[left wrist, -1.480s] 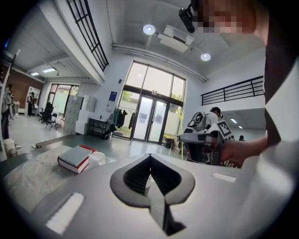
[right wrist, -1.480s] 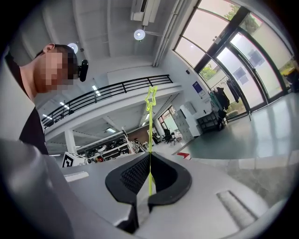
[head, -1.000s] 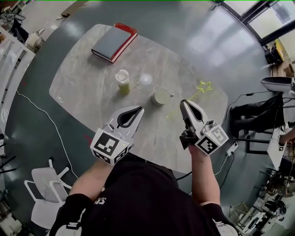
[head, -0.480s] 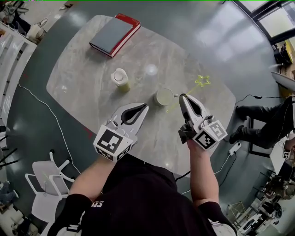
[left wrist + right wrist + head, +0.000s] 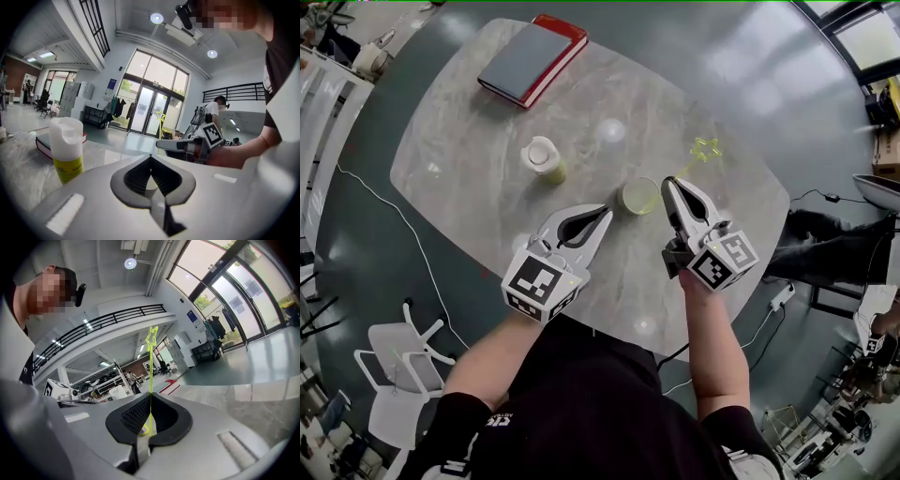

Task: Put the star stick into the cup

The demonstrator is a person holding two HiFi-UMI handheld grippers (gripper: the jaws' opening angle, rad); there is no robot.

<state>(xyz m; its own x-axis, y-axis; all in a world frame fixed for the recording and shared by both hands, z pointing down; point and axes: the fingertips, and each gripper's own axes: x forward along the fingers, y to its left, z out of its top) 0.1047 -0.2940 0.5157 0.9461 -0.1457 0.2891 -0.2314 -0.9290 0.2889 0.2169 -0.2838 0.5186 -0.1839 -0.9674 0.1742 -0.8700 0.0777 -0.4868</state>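
Head view puts the right claw [image 5: 671, 184] just to the right of the cup [image 5: 639, 196], near the middle of the frame; its jaws pinch the star stick [image 5: 703, 150], which runs from the tips toward the upper right, in the air over the tabletop [image 5: 469, 141]; right gripper view shows the thin shaft held low and the star at top centre. The left claw [image 5: 602, 214], at the lower left of the cup, is pressed together and holds nothing.

I judge that the step is bringing the stick to the cup; it is not yet inside. Next, the low end must come over the cup mouth and go down; then the jaws spread. The stick is yellow-green, see-through and very thin, with an outline star; it probably bends easily.
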